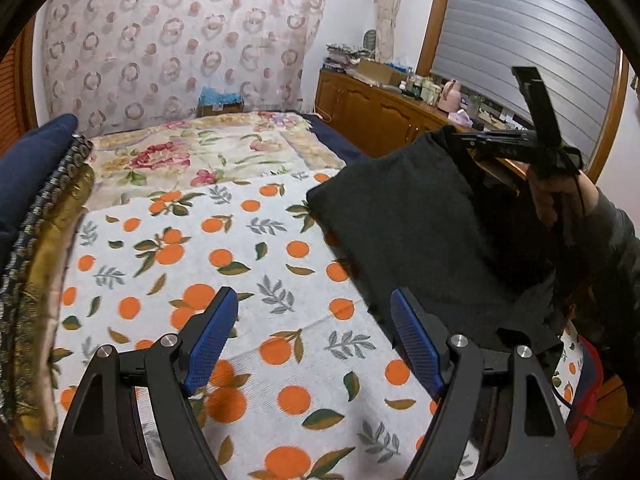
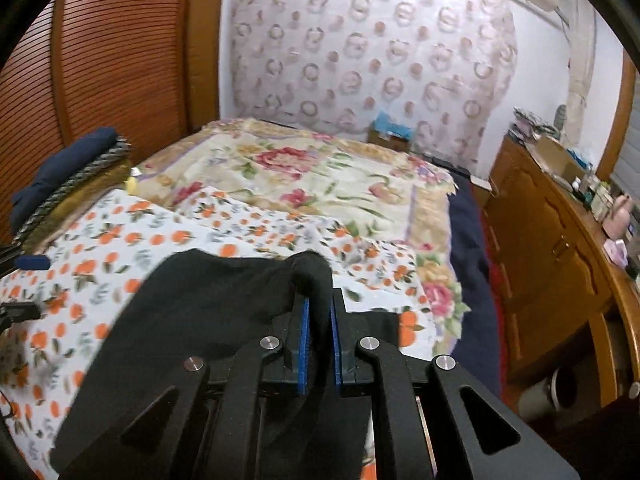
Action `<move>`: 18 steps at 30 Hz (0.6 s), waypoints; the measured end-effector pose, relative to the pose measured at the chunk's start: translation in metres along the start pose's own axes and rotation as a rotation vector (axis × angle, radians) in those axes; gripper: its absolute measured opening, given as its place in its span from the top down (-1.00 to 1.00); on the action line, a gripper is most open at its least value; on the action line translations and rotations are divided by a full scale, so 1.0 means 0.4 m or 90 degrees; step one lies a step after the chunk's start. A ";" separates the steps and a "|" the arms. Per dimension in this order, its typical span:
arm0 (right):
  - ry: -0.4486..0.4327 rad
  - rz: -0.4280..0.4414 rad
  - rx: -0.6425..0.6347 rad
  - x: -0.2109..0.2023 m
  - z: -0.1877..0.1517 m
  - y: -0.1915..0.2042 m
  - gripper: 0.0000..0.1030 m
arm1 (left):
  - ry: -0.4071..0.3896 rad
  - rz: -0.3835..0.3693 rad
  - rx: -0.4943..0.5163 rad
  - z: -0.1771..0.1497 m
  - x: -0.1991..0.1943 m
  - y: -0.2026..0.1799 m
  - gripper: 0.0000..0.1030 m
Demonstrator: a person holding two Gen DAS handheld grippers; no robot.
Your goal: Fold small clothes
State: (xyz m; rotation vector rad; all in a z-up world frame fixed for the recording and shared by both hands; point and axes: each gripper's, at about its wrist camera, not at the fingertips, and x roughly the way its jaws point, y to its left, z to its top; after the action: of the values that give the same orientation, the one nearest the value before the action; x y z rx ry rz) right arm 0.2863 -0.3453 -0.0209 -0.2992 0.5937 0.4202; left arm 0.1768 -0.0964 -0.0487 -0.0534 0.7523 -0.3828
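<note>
Pickup step, by my reading: right gripper (image 2: 318, 320) fingers clamped on the black garment (image 1: 400, 220), lifted above the orange-print sheet (image 1: 240, 280); left gripper (image 1: 312, 336) fingers apart, empty, beside it; next: catch a free corner, spread it flat.

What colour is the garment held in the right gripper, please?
Plain black: the garment shows best in the right wrist view, pinched in the right gripper.

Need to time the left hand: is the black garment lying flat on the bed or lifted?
Lifted. The right tool is shut on the black garment, which hangs from it above the orange-print sheet.
</note>
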 end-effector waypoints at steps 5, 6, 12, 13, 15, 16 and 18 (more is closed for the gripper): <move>0.014 -0.030 0.024 0.034 0.020 -0.036 0.85 | 0.011 0.004 -0.003 -0.004 0.019 -0.009 -0.55; 0.015 -0.037 0.028 0.037 0.021 -0.036 0.85 | 0.013 0.004 -0.003 -0.006 0.019 -0.010 -0.55; 0.005 -0.033 0.046 -0.016 0.020 -0.015 0.85 | 0.010 0.016 0.009 -0.012 0.004 -0.029 -0.55; 0.001 -0.031 0.044 -0.022 0.017 -0.008 0.85 | 0.009 0.016 0.010 -0.012 0.001 -0.031 -0.55; -0.006 -0.026 0.043 -0.046 0.007 0.015 0.84 | 0.006 0.017 0.012 -0.017 -0.010 -0.041 -0.55; -0.010 -0.024 0.042 -0.057 -0.002 0.025 0.84 | 0.003 0.018 0.015 -0.020 -0.016 -0.047 -0.55; -0.017 -0.020 0.038 -0.088 -0.018 0.050 0.84 | -0.001 0.022 0.021 -0.026 -0.028 -0.058 -0.55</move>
State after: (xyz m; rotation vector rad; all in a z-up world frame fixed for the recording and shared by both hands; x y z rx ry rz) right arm 0.2473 -0.3412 -0.0087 -0.2453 0.5730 0.3750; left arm 0.1550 -0.1131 -0.0447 -0.0091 0.7440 -0.3625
